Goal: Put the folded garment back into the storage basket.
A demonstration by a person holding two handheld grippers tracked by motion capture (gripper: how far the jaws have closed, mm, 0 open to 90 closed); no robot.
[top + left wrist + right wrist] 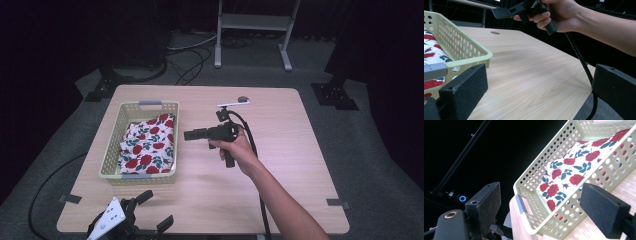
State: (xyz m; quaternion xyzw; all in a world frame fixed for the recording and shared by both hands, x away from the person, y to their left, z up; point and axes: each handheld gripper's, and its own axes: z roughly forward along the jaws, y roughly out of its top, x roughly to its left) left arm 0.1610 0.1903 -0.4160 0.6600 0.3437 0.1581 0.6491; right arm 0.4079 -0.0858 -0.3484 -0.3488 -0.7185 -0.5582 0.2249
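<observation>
On the left side of the table we see a pale yellow basket. A cloth with red roses lies inside it. At the near edge our left gripper rests with its jaws wide apart. To the right, our right hand holds up the right gripper, pointing left at the basket, jaws apart and holding nothing.

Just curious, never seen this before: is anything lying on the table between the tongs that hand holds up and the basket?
No. In the high view, bare wooden tabletop separates the right tongs from the pale yellow perforated plastic basket.
</observation>
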